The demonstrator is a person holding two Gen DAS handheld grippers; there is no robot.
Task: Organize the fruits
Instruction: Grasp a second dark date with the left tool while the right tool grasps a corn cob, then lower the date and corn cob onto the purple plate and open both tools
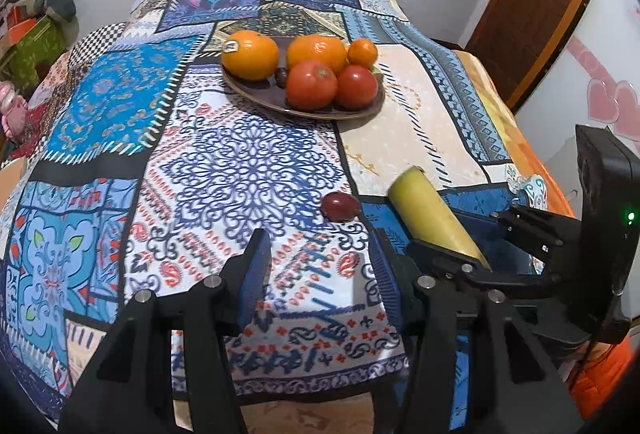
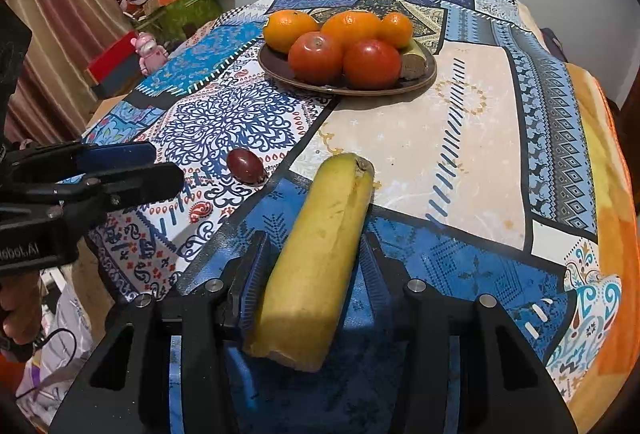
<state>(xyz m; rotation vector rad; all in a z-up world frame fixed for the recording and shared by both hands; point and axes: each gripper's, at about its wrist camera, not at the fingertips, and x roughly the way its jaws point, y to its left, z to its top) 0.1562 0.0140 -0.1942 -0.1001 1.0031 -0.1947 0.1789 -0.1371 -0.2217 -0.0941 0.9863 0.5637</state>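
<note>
Both wrist views bright and evenly lit, colours saturated; heavy fisheye bulge, black vignette in every corner, the patchwork blue patterned tablecloth curving away toward the rim. Soft glare on the two glossy red tomatoes and on the dark brown round plate; short soft shadows under the plate and beside the small dark red grape, and a harder shadow across the near end of the yellow banana piece. Centre sharp; edges smeared, black gripper frames close to the lens slightly soft.

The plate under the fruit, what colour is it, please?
Dark brown plate; clearest in the right wrist view.
</note>
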